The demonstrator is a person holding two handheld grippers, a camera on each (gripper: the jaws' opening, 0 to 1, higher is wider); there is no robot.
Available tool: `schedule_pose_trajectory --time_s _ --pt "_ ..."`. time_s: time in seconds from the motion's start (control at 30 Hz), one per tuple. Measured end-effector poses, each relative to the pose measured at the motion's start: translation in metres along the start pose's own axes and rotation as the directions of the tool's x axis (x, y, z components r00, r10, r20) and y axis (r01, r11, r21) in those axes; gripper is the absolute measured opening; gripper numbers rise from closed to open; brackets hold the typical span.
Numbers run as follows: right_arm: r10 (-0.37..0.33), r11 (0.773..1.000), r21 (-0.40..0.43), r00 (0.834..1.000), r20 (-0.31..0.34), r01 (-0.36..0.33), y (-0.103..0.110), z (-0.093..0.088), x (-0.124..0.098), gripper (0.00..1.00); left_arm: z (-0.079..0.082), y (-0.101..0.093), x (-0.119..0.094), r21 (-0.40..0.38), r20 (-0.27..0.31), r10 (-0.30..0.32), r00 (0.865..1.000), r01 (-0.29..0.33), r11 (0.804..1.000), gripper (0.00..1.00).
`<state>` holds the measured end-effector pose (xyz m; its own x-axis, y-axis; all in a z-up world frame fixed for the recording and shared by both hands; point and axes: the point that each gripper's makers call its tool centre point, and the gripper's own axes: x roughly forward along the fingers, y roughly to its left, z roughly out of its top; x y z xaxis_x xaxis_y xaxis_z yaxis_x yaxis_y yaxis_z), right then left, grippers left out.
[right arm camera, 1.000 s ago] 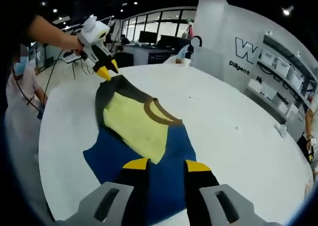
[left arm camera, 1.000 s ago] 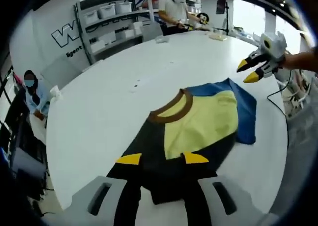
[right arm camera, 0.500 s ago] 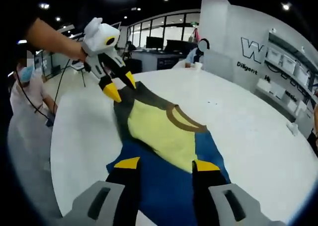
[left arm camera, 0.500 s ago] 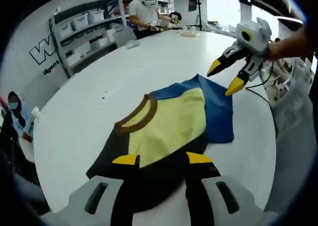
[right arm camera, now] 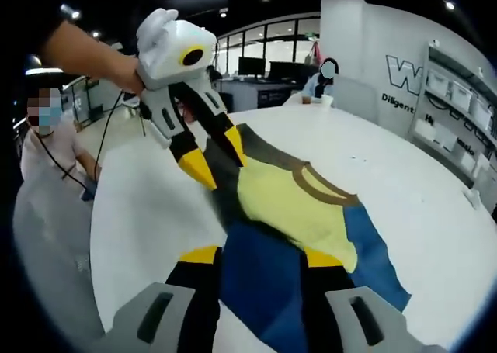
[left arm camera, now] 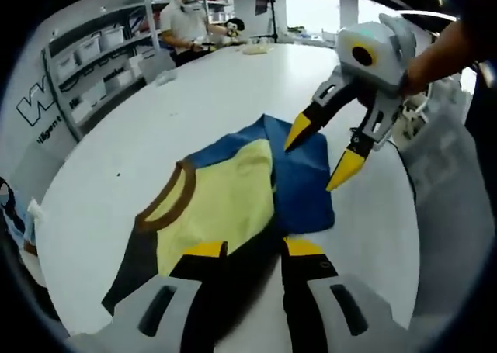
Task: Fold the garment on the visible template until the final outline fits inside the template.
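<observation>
1. One garment [left arm camera: 233, 205] is being shown lying flat on the round white table [left arm camera: 217, 89], seen in both views; it is made of yellow, blue and black panels with a brown neck band [left arm camera: 167, 205].
2. In the left gripper view, the left gripper [left arm camera: 247, 249] is being held low over the garment's near edge, its two yellow-tipped jaws parted with dark fabric showing in the gap; whether the cloth is being touched cannot be told.
3. In the same view, the right gripper [left arm camera: 317, 151] is being held by a hand [left arm camera: 435, 54] above the blue part of the garment, its jaws spread wide and holding nothing.
4. In the right gripper view, the right gripper [right arm camera: 256, 256] is being held over the blue panel [right arm camera: 264, 283] with its jaws apart, and the left gripper [right arm camera: 213, 155] is being held above the black part with its jaws also apart.
5. No template outline can be made out on the table around the garment.
6. Around the scene, shelving with bins [left arm camera: 93, 54] is being shown against the wall, and a small pale object [left arm camera: 165, 77] is lying on the far table.
7. One person [left arm camera: 186, 23] is being seen standing at the far edge of the table in the left gripper view; two more people [right arm camera: 46, 143] are being seen in the right gripper view, one near and one seated far back [right arm camera: 322, 81].
</observation>
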<state>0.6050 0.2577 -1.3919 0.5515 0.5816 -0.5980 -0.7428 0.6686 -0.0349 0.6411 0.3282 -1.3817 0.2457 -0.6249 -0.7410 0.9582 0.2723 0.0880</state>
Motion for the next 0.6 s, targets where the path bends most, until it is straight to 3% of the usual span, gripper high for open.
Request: schedule_pose_trajectory --time_s 0.27,0.6 --pt "-0.012 1.0 0.004 1.0 -0.007 0.012 0.007 -0.003 0.009 0.36 0.006 -0.008 0.011 0.044 0.0 -0.023 1.0 0.023 0.999 0.24" --pt "-0.038 0.997 -0.071 0.998 -0.045 0.035 0.025 -0.008 0.033 0.36 0.005 -0.011 0.017 0.124 -0.03 -0.029 0.999 0.032 0.992 0.13"
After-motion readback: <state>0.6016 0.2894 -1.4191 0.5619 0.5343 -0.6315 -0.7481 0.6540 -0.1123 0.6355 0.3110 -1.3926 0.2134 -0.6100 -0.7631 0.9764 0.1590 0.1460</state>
